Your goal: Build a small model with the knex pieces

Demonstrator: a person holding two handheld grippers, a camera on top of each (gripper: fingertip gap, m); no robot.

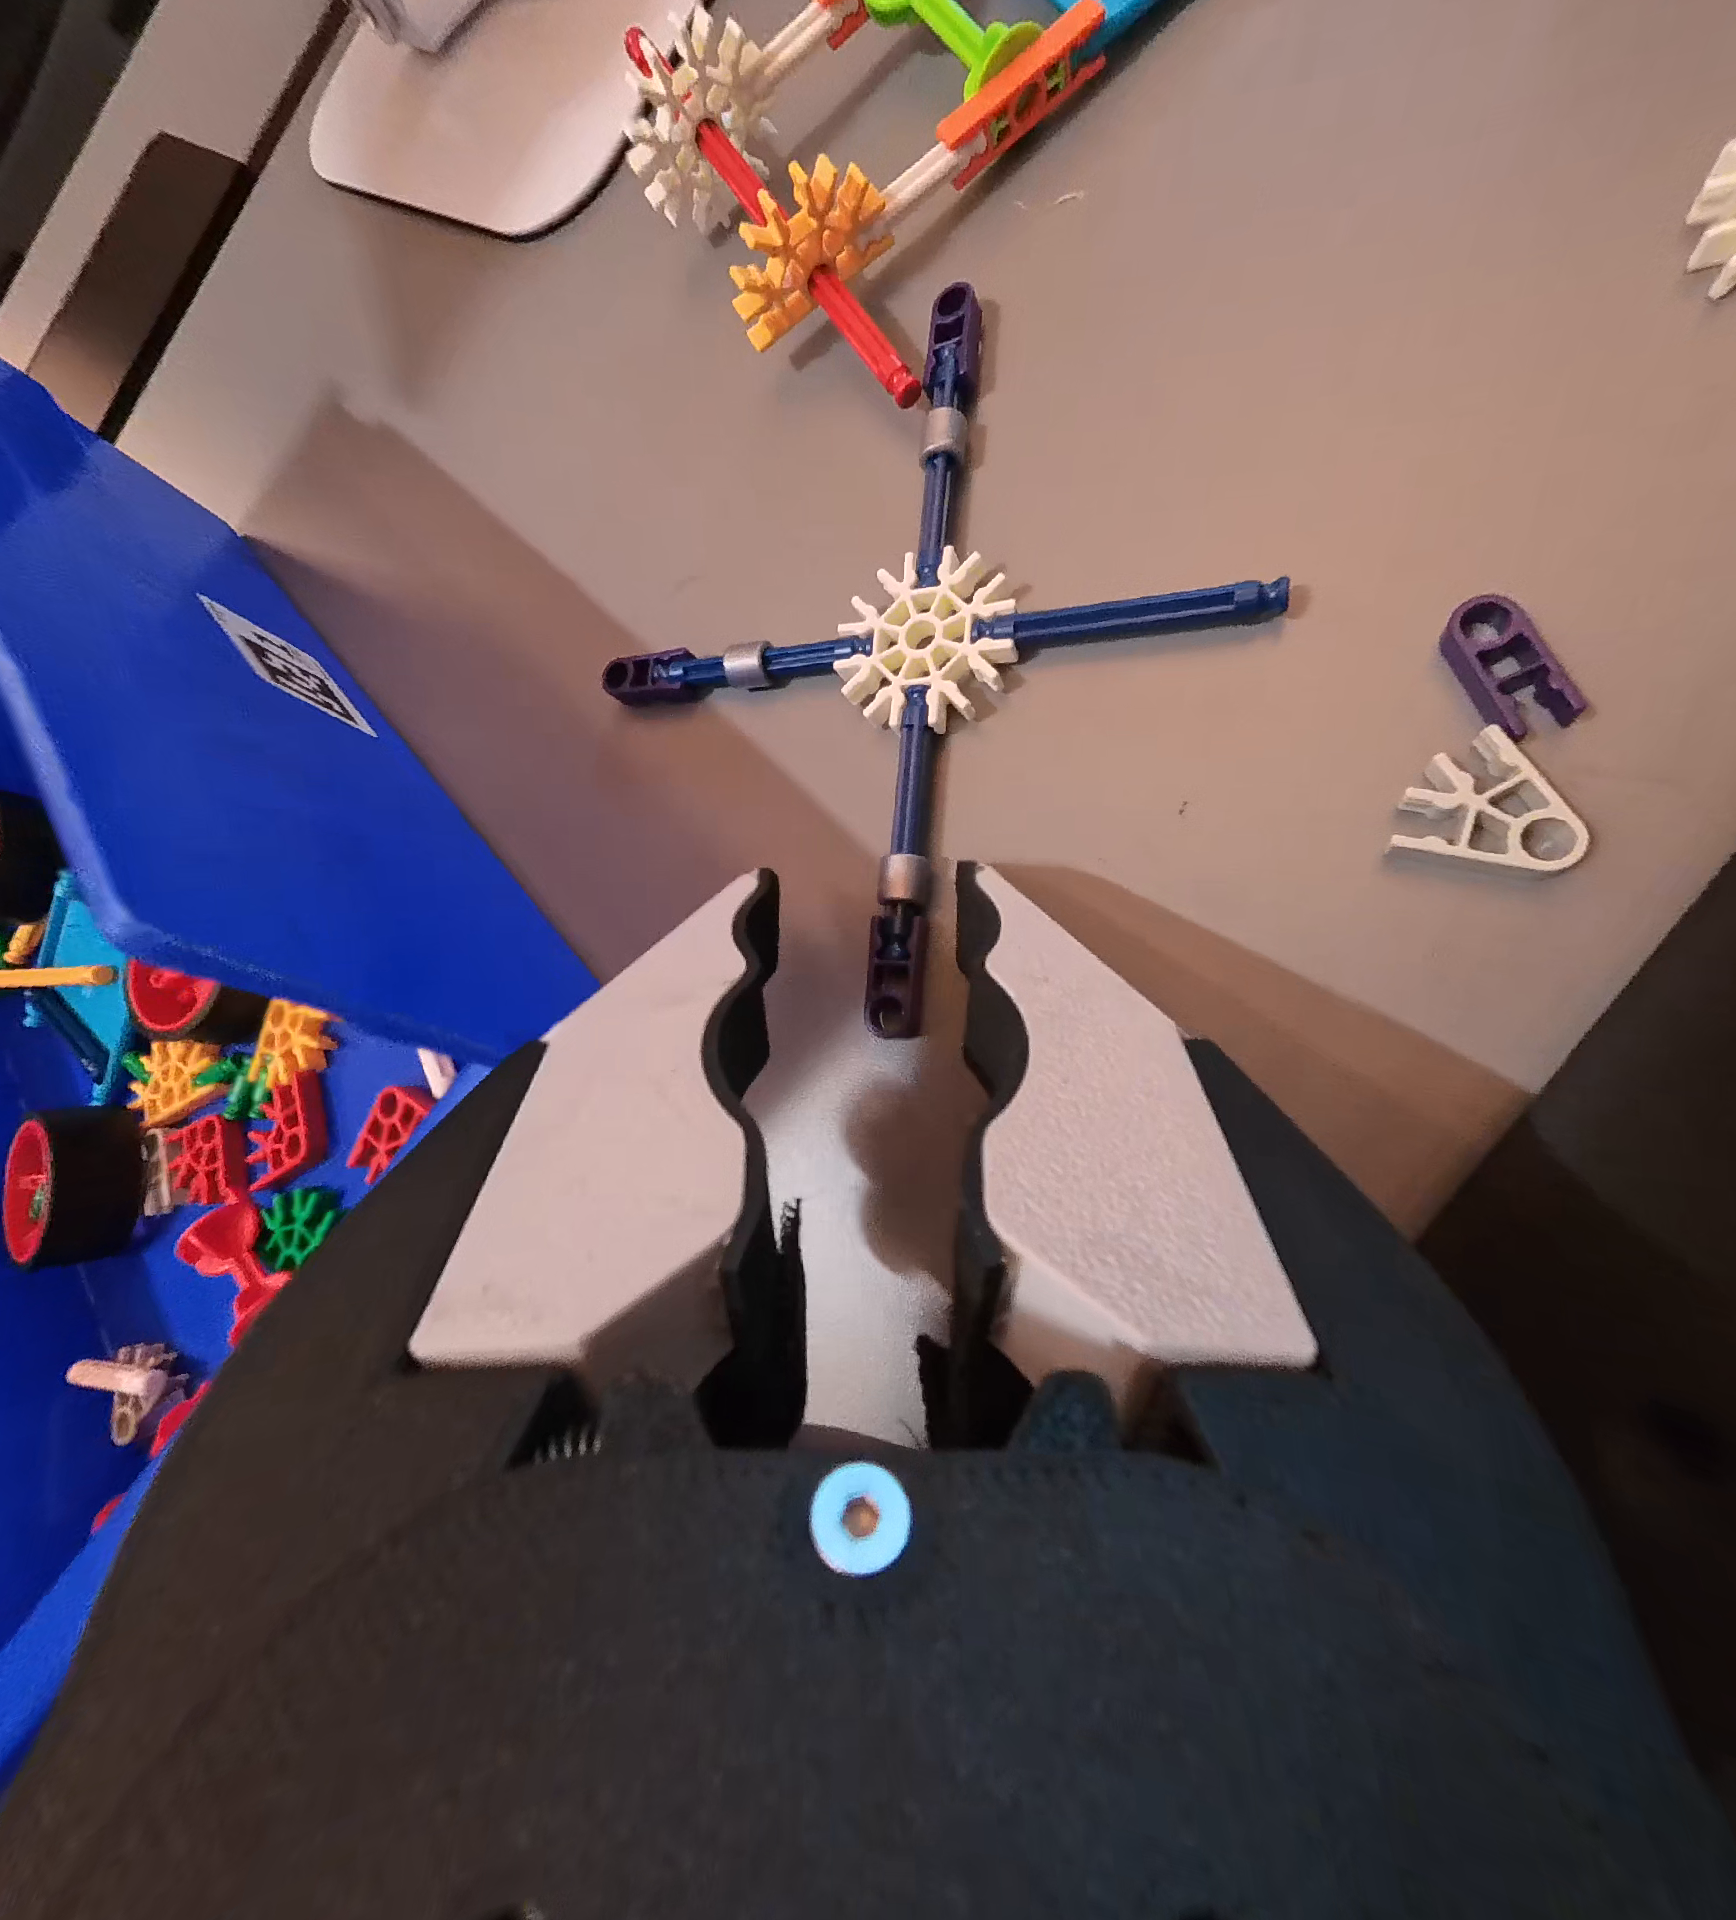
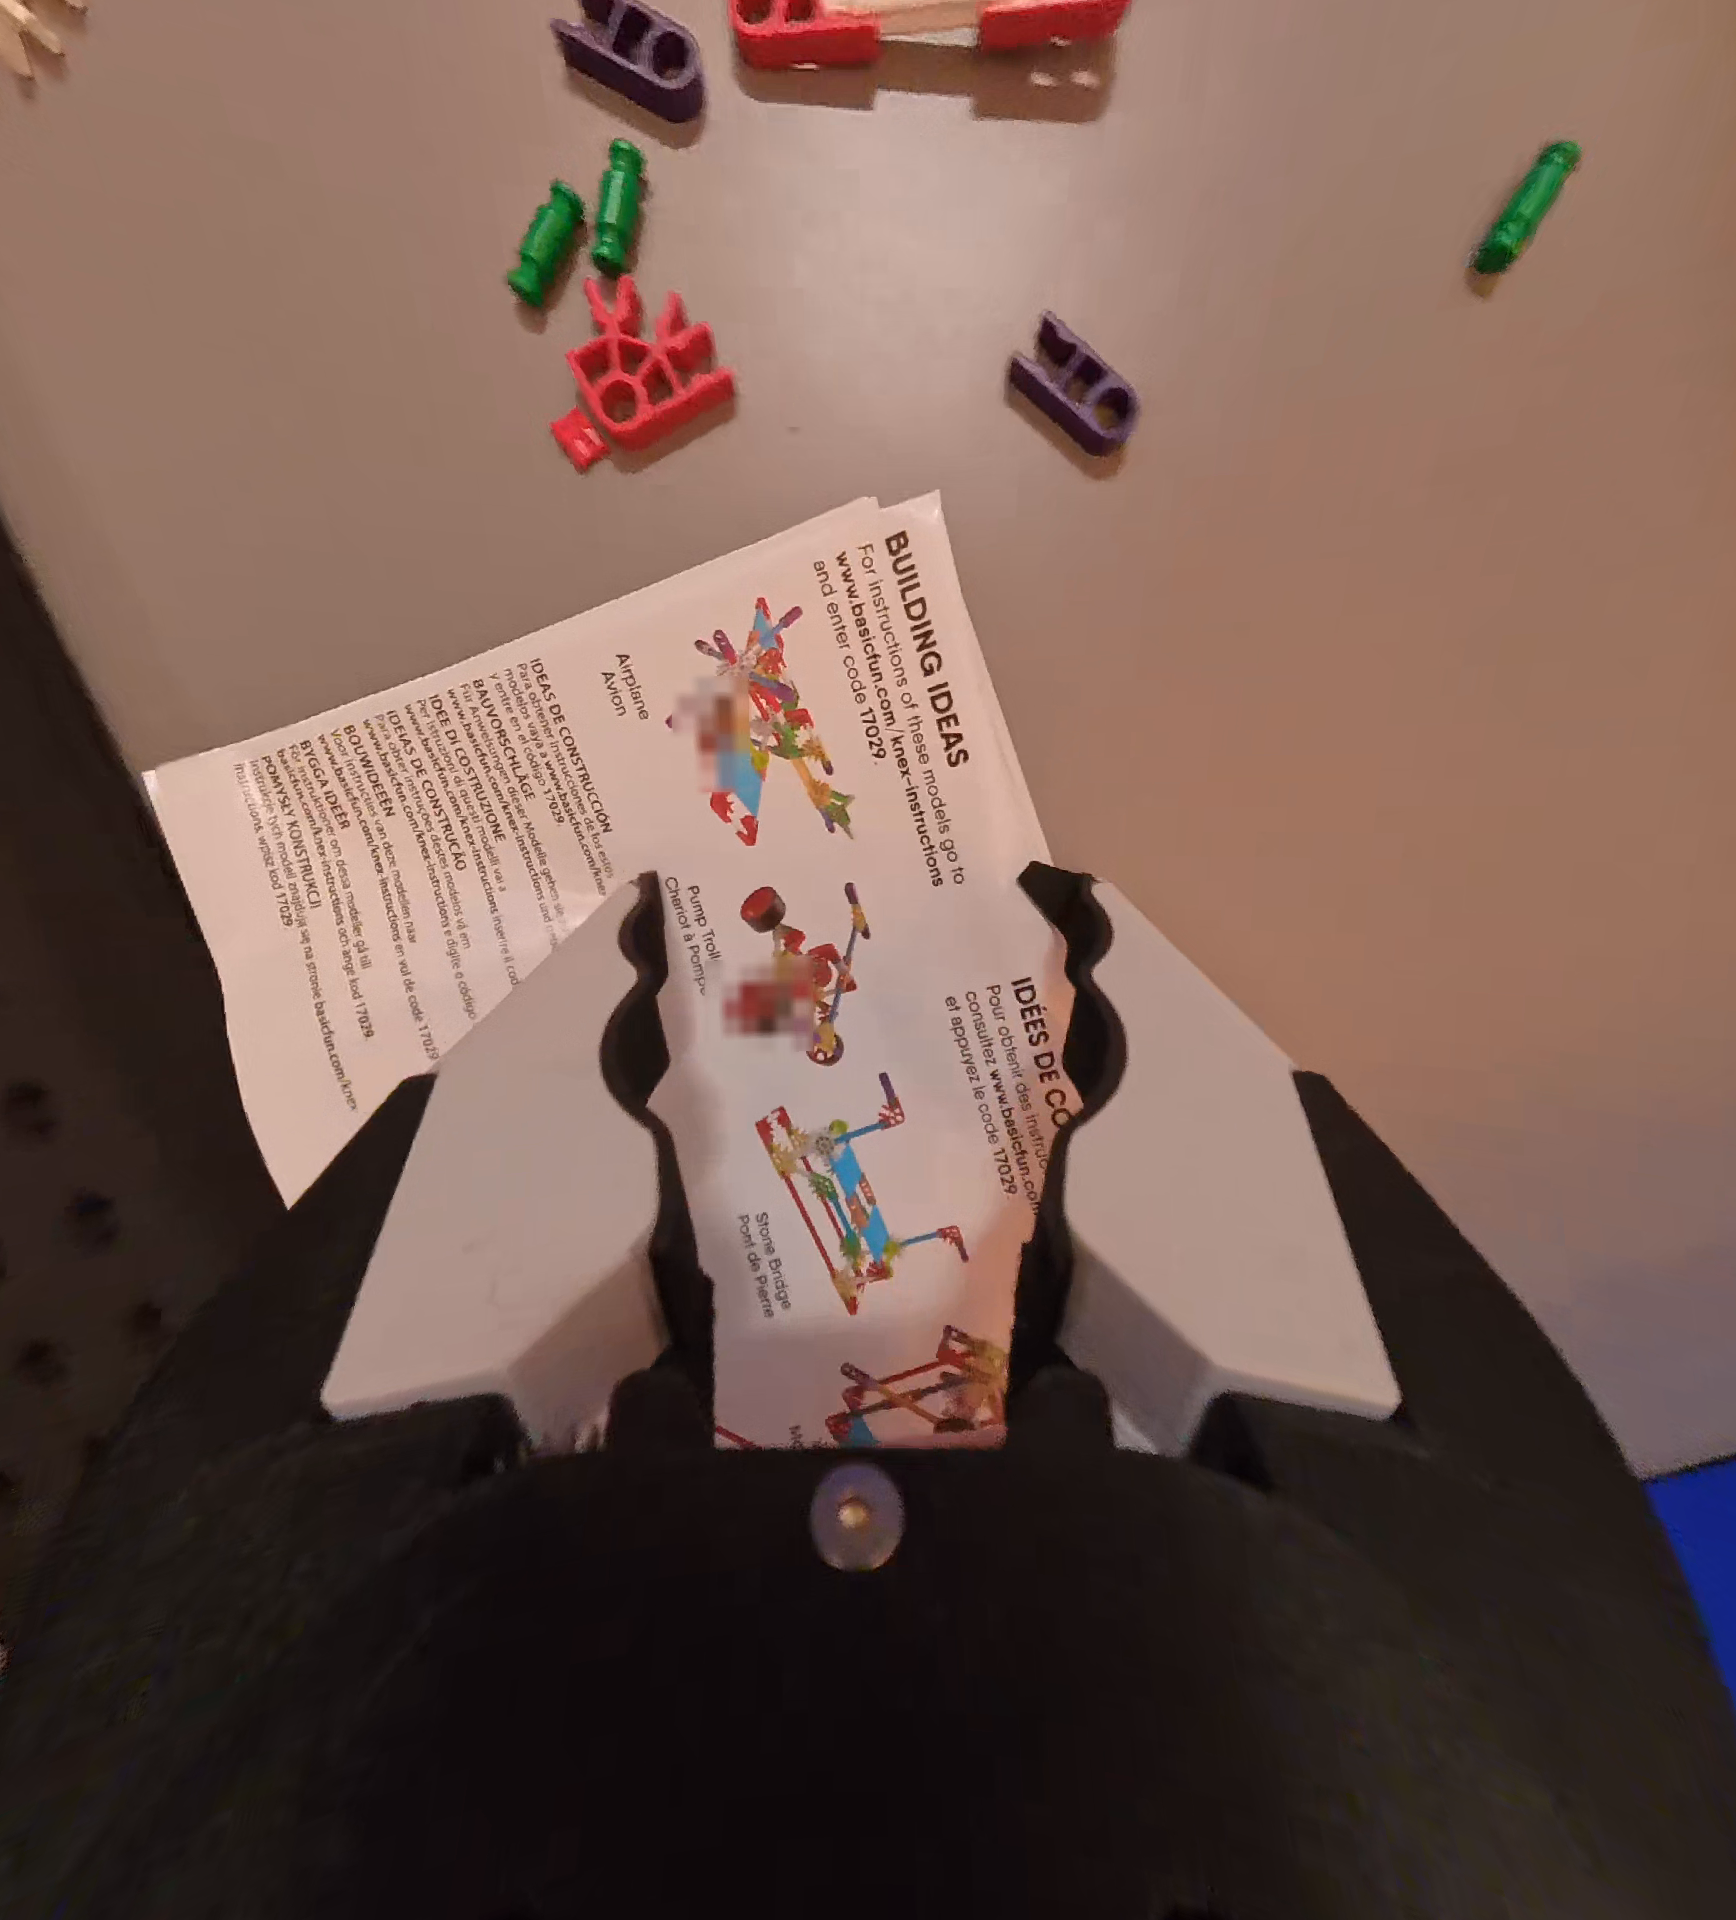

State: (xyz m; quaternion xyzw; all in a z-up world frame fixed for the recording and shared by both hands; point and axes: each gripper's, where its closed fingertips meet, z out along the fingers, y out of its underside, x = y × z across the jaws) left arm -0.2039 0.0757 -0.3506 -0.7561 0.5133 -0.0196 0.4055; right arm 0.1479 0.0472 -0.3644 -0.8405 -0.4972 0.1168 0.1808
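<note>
Printed leaflet (image 2: 635, 790) beneath open right tool (image 2: 848, 894); text-bearing sticker (image 1: 287, 665) on blue bin (image 1: 168, 810)

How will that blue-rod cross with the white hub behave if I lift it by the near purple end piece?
The cross would probably feel light: thin rods, a small white hub. Held by the near purple end piece, between the open left gripper fingers, it may droop or swing. The push-fit joints might pull apart, and the silver sleeves may slide.
</note>
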